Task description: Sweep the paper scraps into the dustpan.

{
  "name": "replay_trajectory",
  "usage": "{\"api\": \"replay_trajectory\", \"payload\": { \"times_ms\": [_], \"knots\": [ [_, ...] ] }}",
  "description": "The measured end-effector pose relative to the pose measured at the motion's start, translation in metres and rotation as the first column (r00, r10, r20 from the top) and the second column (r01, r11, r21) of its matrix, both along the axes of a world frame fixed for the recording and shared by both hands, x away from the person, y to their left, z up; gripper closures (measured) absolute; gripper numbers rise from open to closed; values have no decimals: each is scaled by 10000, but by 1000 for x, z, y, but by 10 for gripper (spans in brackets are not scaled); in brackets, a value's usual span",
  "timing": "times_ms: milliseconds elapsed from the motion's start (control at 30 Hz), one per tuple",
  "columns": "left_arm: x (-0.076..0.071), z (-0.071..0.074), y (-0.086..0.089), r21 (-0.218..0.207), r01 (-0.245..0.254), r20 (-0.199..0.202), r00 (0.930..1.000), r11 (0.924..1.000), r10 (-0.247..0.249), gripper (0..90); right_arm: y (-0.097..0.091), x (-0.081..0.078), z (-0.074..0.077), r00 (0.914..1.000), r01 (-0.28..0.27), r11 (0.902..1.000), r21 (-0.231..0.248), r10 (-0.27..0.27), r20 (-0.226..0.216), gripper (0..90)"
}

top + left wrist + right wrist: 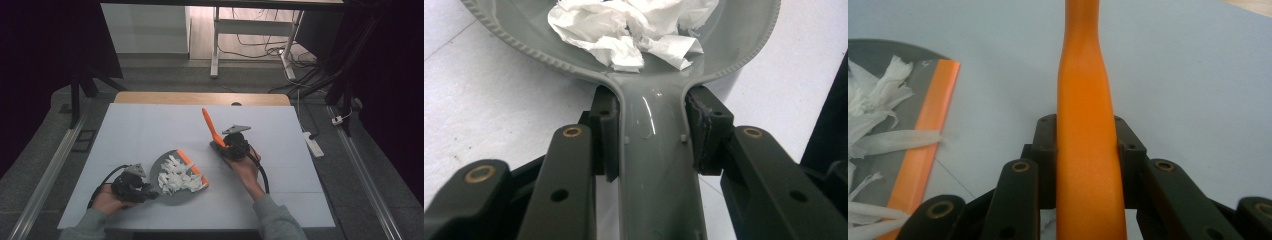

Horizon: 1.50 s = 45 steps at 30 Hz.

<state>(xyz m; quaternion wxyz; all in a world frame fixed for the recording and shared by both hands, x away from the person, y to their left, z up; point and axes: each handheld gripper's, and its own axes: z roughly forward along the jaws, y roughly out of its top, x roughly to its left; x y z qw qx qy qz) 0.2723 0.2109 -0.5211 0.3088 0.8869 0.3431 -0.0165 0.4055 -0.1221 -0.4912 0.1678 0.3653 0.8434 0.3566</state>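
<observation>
A pale grey-white tabletop [150, 130] covers a wooden table and bears everything in use. Near its front edge, left of centre, lies a round grey plastic dustpan [165, 167] with an orange rubber lip [192, 167] along its right-hand edge; the pan rests flat on the surface. A heap of torn white paper scraps [179, 179] fills the pan, some strips reaching over the orange lip, as the right gripper view shows [895, 142]. The dustpan's grey handle [651, 165] runs back from the bowl between the two black jaws of the left gripper [134, 186], whose pads press on either side of it: jaws closed on the handle, held by the person's left hand [105, 200]. To the right of the pan, apart from it, the right gripper [235, 142] has its jaws clamped on a slim orange plastic brush handle [210, 125], which slants up and away from the person's right hand [247, 170]; the orange handle [1088, 150] sits squarely between the pads.
</observation>
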Motion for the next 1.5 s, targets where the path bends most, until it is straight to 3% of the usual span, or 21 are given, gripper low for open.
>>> {"api": "replay_trajectory", "payload": {
  "times_ms": [167, 433, 700, 1067, 1133, 1200, 1333, 1500],
  "knots": [
    [0, 0, -4, 36, 55, 23, 10000, 10000, -55, 614, 12, -4, -1, 9997, -255, 9993, -257, 256, 56, 703],
    [1, -1, -11, 1, 31, -4, 10000, 10000, -31, 614, 34, -16, -2, 9955, -932, 9955, -156, 928, -197, 703],
    [2, -1, -16, 56, -37, 53, 10000, 10000, 37, 613, 66, -32, -3, 9846, -1736, 9848, -60, 1734, -209, 703],
    [1, -2, -16, 24, -68, 91, 9999, 10000, 68, 613, 90, -52, 1, 9674, -2524, 9669, 378, 2531, -136, 703],
    [1, -2, -16, -25, -82, 93, 9999, 10000, 82, 613, 95, -58, 4, 9626, -2705, 9616, 460, 2708, -15, 703],
    [2, -3, -15, -36, -39, 90, 10000, 10000, 39, 613, 97, -63, 8, 9566, -2902, 9555, 526, 2882, 422, 703],
    [1, -3, -15, -99, -96, 87, 9999, 9999, 97, 613, 98, -69, 17, 9500, -3031, 9514, 535, 2973, 959, 703],
    [1, -3, -14, -171, -98, 100, 9999, 9998, 100, 612, 88, -64, 24, 9546, -2855, 9562, 639, 2778, 1077, 703]
  ]
}}
